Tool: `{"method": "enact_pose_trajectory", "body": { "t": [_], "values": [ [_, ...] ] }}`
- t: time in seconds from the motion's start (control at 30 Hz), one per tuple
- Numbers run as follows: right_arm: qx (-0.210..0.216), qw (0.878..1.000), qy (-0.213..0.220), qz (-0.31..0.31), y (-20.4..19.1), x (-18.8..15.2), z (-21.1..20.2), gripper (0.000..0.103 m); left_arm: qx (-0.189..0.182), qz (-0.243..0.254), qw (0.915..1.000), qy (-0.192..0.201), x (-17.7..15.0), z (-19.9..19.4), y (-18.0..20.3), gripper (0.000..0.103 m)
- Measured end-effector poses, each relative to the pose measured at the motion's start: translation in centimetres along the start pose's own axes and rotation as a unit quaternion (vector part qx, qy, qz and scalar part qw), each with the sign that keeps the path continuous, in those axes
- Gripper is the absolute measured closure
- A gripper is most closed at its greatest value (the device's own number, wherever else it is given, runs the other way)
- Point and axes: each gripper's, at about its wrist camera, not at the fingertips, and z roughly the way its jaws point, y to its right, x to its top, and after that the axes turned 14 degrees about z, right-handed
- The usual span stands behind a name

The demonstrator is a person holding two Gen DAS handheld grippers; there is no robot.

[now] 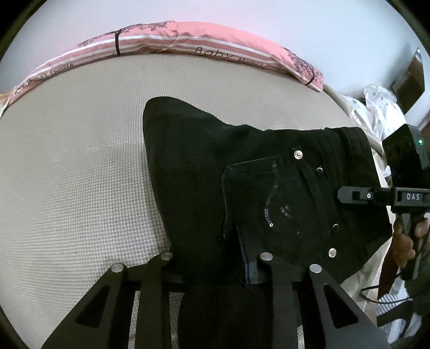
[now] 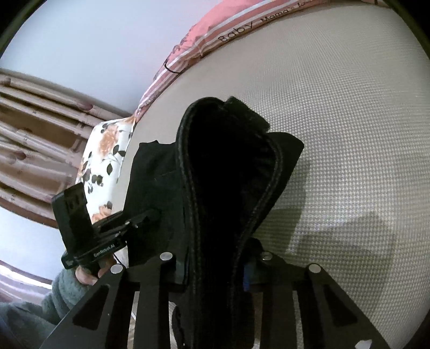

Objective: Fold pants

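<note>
Pants [image 1: 242, 171], black, are lying bunched on the beige waffle-textured mattress [image 1: 67, 166], waist end toward me, studs and a sequined pocket showing. My left gripper [image 1: 215, 263] is clamping dark fabric at the near edge, cloth filling the gap between the fingers. My right gripper [image 2: 215, 264] is pinching the thick waistband, which is standing up in a loop in front of its camera. In the left view the right gripper [image 1: 349, 194] is reaching in from the side onto the waist. A pink striped pillow [image 1: 166, 40] is lying along the far edge of the mattress against a pale wall [image 1: 242, 13]. A floral pillow [image 2: 107, 150] is sitting at the mattress side, brown curtains [image 2: 32, 134] hanging behind it. The raised waistband is blocking most of the right view.
</note>
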Motion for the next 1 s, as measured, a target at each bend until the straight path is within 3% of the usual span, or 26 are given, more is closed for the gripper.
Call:
{"method": "enact_pose_trajectory", "body": {
  "t": [0.17,0.4,1.0],
  "values": [
    [0.004,1.000,0.006,0.005,0.0,0.0,-0.3,0.079,-0.022,-0.024,0.9994,0.012,0.0,-0.7,-0.7,0.082],
    [0.018,1.000,0.005,0.002,-0.3,0.7,0.1,0.080,-0.014,-0.019,0.9995,0.022,0.6,-1.9,-0.9,0.084],
    [0.024,0.999,-0.006,-0.040,-6.0,8.9,5.3,0.080,0.052,-0.030,0.9970,0.049,7.4,-2.8,-8.6,0.084]
  ]
}}
